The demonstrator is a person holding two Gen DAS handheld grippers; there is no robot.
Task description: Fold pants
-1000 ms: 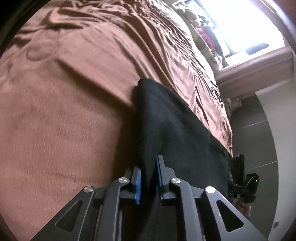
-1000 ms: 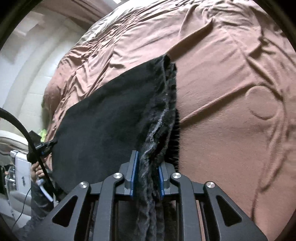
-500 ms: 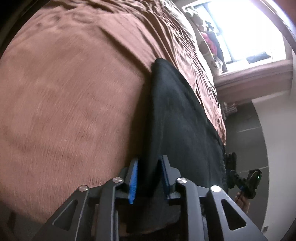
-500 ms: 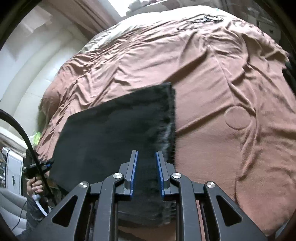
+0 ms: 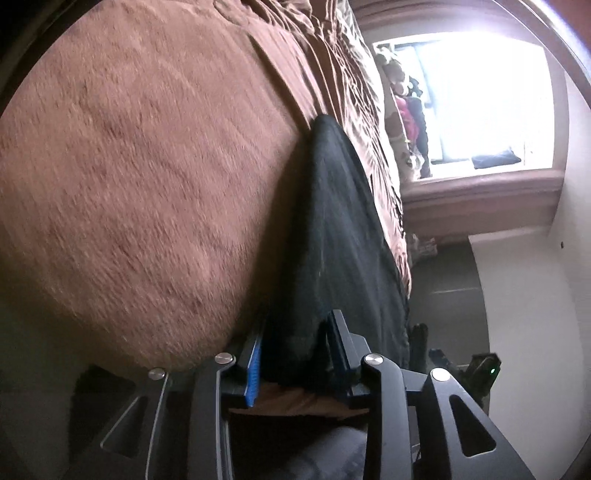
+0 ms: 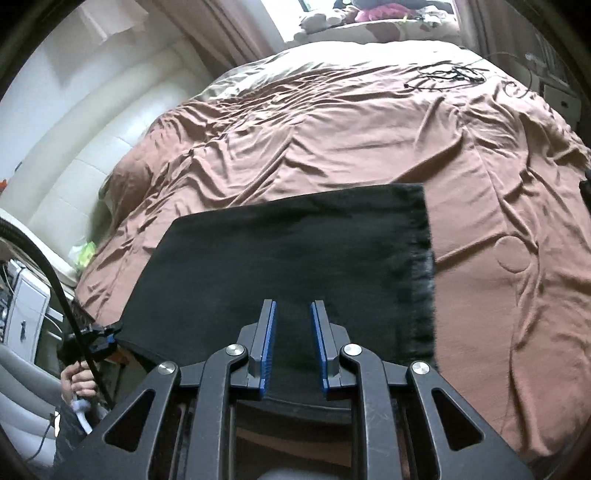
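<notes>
The black pants (image 6: 295, 251) lie folded flat as a rectangle on the brown bedspread (image 6: 332, 140), fuzzy hem edge on the right. My right gripper (image 6: 293, 332) hovers over their near edge, jaws a narrow gap apart, pinching nothing; the flat cloth shows through the gap. In the left wrist view the pants (image 5: 343, 221) run away from me edge-on. My left gripper (image 5: 295, 347) is at their near corner, jaws opening, the cloth loose between the blue pads. In the right wrist view that left gripper (image 6: 107, 338) sits at the pants' near left corner, a hand (image 6: 77, 384) holding it.
The bedspread (image 5: 129, 184) is wrinkled, and its edge drops off just under both grippers. A black cable tangle (image 6: 443, 75) lies at the bed's far side. Soft toys (image 6: 332, 18) line a bright window sill. A white cabinet (image 6: 26, 310) stands on the left.
Both grippers drew back toward the near edge of the bed. The right one let go of the bunched hem and rose; the pants now lie flat. The left jaws widened.
</notes>
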